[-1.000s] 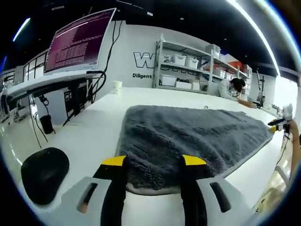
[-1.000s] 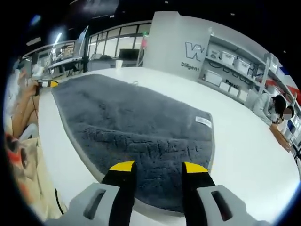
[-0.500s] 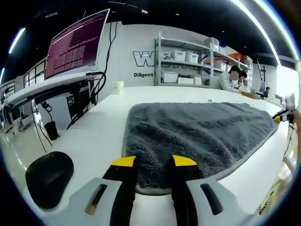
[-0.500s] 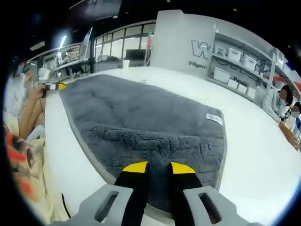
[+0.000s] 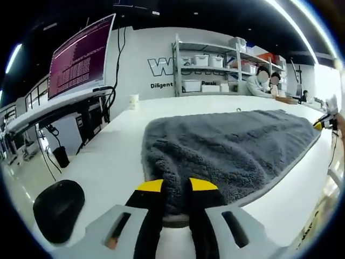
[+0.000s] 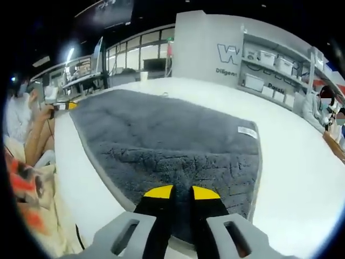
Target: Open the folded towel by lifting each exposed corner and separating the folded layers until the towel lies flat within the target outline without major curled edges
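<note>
We see the left gripper pinched on the near edge of the grey towel, which spreads ahead over the white table. The right gripper likewise clamps the towel's edge.

A white wall with dark lettering stands at twelve o'clock. Metal shelving holding white bins sits at one o'clock. A monitor showing text hangs at ten o'clock. Ceiling strip lights glow. Glass partitions line the far side.
</note>
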Demonstrator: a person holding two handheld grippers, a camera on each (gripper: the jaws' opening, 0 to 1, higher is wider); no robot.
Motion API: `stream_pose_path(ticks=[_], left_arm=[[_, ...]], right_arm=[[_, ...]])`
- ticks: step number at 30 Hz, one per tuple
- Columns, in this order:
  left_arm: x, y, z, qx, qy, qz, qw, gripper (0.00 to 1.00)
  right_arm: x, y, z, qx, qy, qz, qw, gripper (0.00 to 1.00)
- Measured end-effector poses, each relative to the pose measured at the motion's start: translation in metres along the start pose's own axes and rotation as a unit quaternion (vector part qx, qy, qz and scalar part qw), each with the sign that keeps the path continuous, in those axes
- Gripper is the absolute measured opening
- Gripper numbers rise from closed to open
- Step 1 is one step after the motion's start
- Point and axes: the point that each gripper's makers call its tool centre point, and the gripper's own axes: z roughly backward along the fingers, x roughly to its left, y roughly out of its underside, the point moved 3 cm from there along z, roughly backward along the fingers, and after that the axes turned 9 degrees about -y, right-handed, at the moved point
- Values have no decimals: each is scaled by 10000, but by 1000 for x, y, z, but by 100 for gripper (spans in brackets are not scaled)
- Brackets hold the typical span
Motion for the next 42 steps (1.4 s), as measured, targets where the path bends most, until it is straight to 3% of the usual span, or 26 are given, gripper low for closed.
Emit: stream_pose_path(ticks=[24, 42], left_arm=[[-4, 1, 14, 447, -183, -882, 9949, 8], [-4, 2, 21, 631, -187, -1198, 9906, 8]], right_arm=[[-1, 3, 6, 72, -107, 97, 9999, 2], [2, 6, 11, 150, -173, 152, 9996, 1]])
